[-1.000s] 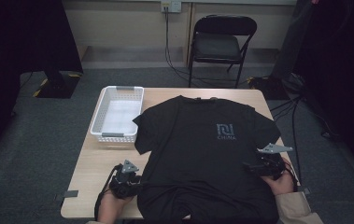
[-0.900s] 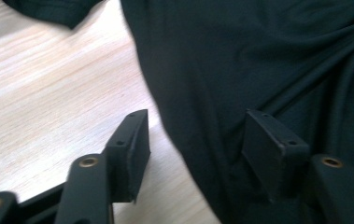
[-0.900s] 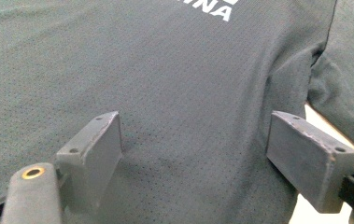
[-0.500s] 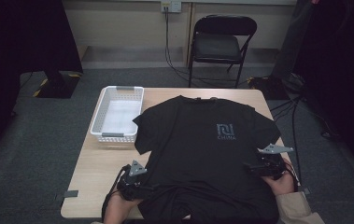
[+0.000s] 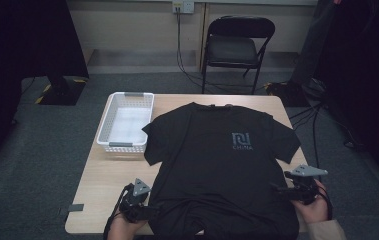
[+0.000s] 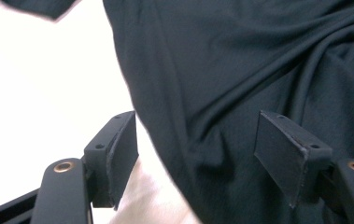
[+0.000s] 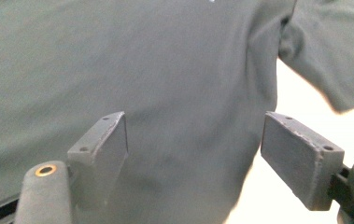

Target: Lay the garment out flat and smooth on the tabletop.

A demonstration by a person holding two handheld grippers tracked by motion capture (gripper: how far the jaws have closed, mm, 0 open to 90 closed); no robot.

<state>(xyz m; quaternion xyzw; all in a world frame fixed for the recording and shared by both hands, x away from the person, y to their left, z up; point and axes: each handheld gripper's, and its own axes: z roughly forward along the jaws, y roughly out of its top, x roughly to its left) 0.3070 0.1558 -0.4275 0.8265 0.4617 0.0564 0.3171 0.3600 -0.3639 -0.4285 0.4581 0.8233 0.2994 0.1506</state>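
I see the black T-shirt [image 5: 222, 165] hem cut off at the bottom edge; left tongs [image 6: 195, 154] have just been opening, right tongs [image 7: 193, 149] closing a little, both released.

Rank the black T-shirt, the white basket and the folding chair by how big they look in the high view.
1. black T-shirt, clearly largest
2. folding chair
3. white basket
The chair stands farther from the camera, and it looks close to the basket in size, so their order is unsure.

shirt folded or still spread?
Spread: the black T-shirt lies flat on the table, both sleeves out, logo up; only the hem is rumpled.
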